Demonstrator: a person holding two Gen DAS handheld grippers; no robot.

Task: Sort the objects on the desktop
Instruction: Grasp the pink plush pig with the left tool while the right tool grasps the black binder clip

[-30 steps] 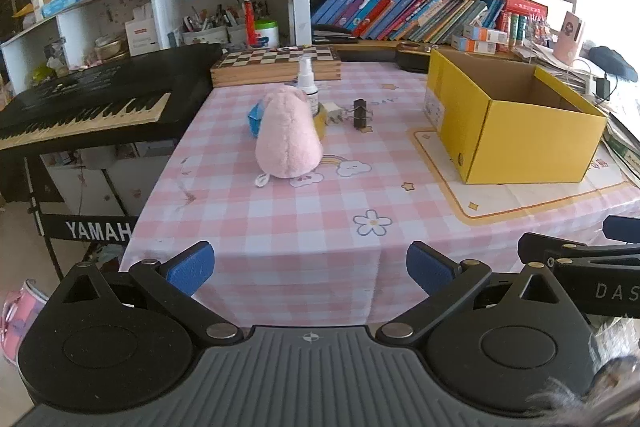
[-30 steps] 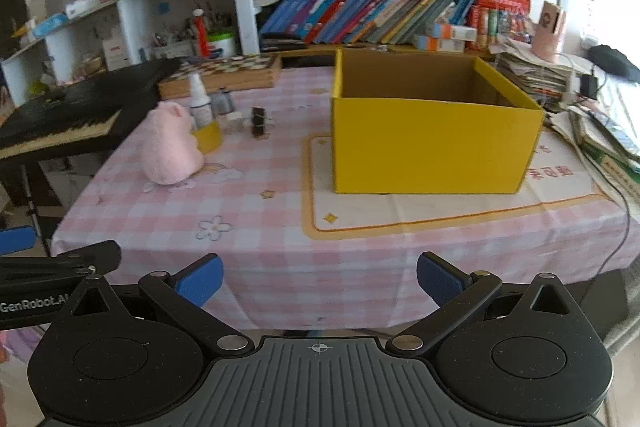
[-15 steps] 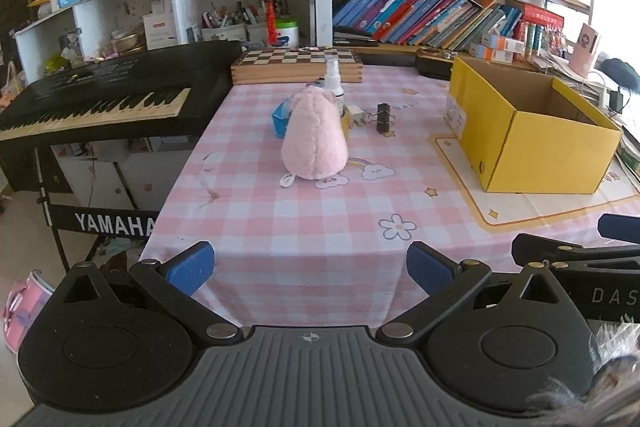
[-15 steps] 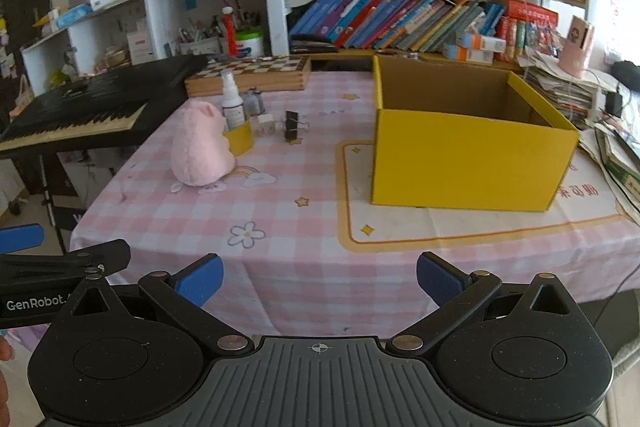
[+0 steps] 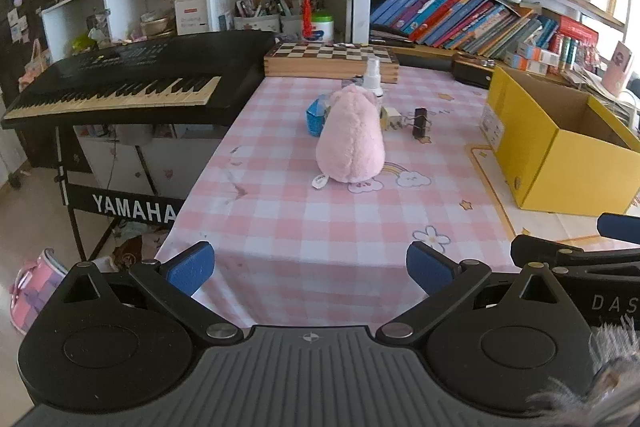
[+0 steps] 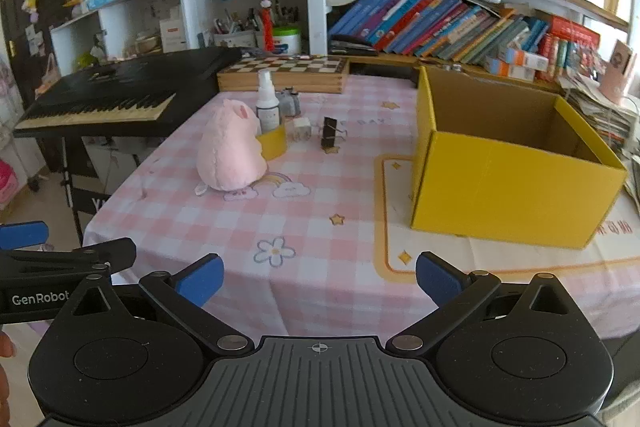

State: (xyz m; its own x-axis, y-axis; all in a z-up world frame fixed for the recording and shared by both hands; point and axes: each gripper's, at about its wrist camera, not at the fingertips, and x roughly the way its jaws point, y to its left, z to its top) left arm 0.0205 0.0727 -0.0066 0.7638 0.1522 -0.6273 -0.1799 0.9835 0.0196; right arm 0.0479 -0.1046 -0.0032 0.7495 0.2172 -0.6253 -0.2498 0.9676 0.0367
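Both grippers, left gripper (image 5: 308, 269) and right gripper (image 6: 318, 279), hold blue-padded fingers spread wide and empty at the table's near edge, the fluffy pink plush toy (image 5: 352, 143) well ahead, the open yellow cardboard box (image 6: 508, 163) ahead-right.

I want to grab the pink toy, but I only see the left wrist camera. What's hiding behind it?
Observer: A small yellow container sits against the pink plush toy, on its far side.
Operator: Is the big box full?
Observer: Inside the yellow box the right wrist camera shows brown walls and nothing else; the floor by its front wall is hidden.
Operator: Is my other tool holding something?
Observer: No, the right tool is open and empty.
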